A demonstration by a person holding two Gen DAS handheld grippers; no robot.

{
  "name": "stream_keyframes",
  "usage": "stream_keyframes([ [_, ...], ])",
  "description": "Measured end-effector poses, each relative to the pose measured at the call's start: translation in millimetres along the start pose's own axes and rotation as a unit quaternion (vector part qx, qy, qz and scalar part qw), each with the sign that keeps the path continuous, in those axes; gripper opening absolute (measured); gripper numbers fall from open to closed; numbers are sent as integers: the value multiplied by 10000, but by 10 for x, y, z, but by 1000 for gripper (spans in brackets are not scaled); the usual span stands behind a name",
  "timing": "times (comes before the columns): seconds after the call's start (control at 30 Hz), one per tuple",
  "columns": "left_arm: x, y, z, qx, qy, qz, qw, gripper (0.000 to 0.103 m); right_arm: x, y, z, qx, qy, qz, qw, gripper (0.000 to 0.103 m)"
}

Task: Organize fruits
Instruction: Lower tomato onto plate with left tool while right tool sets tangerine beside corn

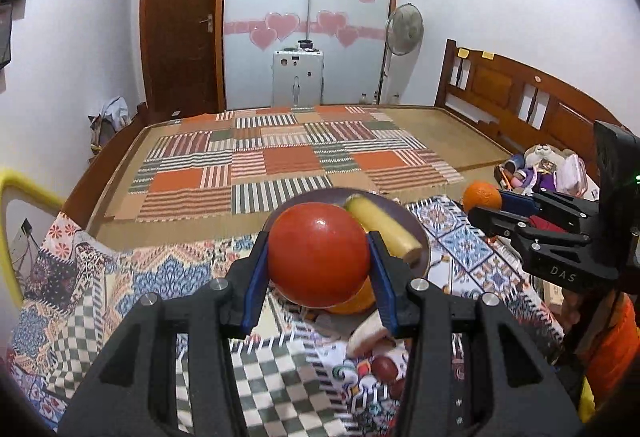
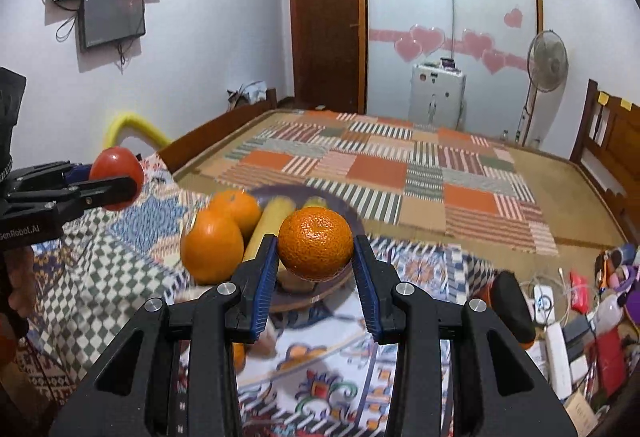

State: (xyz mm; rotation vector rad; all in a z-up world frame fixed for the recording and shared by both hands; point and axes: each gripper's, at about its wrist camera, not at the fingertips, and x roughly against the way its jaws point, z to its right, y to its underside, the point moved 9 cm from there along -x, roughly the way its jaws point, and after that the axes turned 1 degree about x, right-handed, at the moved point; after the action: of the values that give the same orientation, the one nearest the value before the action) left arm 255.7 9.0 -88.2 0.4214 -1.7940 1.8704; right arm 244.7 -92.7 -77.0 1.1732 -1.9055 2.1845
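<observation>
Both jaws clamp fruit above the plate (image 2: 352, 221): left gripper (image 1: 319, 261) a tomato (image 1: 319, 255); right gripper (image 2: 316, 253) an orange (image 2: 316, 243).

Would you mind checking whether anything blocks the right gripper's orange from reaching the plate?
Nothing visible does: the right gripper holds the orange above the plate, where a banana already lies.

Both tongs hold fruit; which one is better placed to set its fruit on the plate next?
Right, probably. Its tongs hold the orange right over the plate; the left tongs with the tomato sit off to the side.
</observation>
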Motion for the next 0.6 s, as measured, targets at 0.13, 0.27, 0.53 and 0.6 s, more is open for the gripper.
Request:
stream_keyframes([
  [0.13, -104, -110, 1, -31, -31, 29, 10000, 46, -78, -98, 54, -16, 49, 84, 10000, 35],
  [0.27, -225, -197, 28, -21, -24, 14, 10000, 46, -209, -153, 95, -36, 63, 67, 10000, 35],
  [0.53, -564, -285, 100, -42, -49, -158, 9999, 46, -468, -124, 183, 27, 147, -125, 9998, 35],
  [0.6, -660, -284, 125, -56, -59, -226, 9997, 46, -526, -103, 208, 49, 166, -194, 9997, 35],
])
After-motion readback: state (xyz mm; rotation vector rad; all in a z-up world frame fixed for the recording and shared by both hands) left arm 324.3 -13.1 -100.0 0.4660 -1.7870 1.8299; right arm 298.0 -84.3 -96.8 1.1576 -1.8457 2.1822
